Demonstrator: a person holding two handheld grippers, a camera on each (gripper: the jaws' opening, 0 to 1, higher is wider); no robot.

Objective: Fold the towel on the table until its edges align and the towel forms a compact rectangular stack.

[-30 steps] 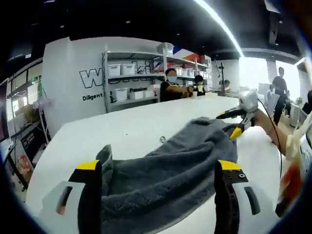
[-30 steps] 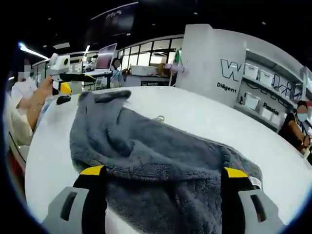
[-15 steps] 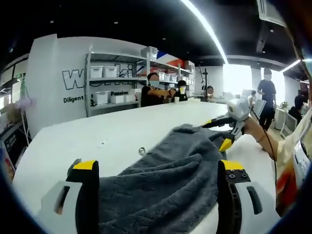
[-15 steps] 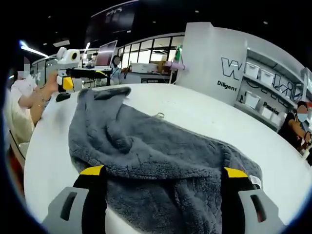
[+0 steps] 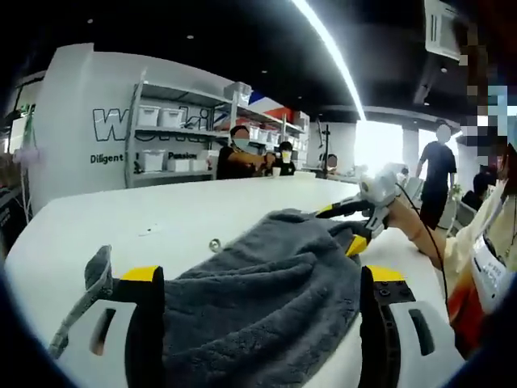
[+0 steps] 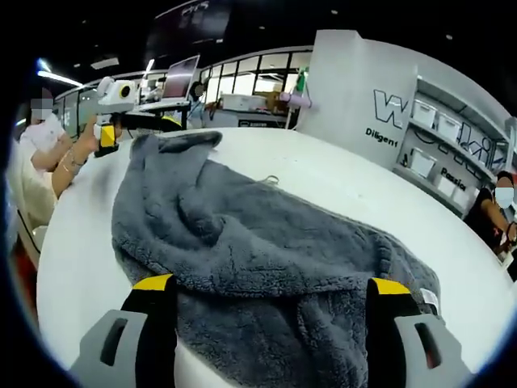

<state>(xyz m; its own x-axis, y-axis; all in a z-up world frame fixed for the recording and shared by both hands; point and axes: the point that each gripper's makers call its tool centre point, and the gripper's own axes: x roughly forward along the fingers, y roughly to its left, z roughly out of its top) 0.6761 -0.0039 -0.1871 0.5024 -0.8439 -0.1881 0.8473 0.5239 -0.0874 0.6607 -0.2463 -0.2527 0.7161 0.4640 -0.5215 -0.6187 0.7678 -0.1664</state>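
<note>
Towel (image 6: 266, 259) lies rumpled on the white table (image 5: 186, 206), one corner clamped in my left gripper (image 6: 133, 121), the opposite corner in my right gripper (image 5: 343, 226). Risk, in my judgement: uneven lifting would skew the fold and misalign edges.

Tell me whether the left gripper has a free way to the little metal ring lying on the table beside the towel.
Probably yes: the metal ring lies on bare table beyond the grey towel's edge, uncovered.
</note>
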